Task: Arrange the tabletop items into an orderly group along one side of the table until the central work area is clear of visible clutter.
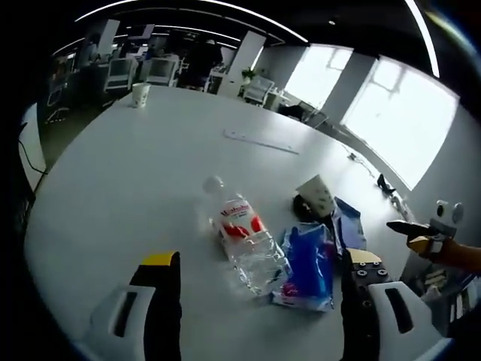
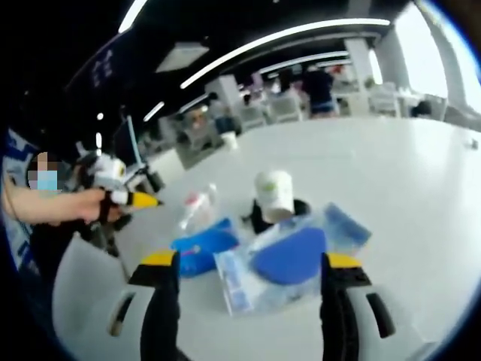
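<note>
Clear plastic water bottle [image 1: 242, 239] lies at twelve o'clock between my left gripper [image 1: 259, 282]'s parted, empty jaws; my right gripper [image 2: 248, 274], likewise unclenched, frames a blue-filled clear pouch [image 2: 282, 259], apparently lining up grabs.

Clear plastic water bottle [image 1: 242, 242], lying beside the blue packet [image 1: 308, 265]: white label with red script and red marks, lettering too blurred to read. No other legible text, number or sign on anything around the bottle.
</note>
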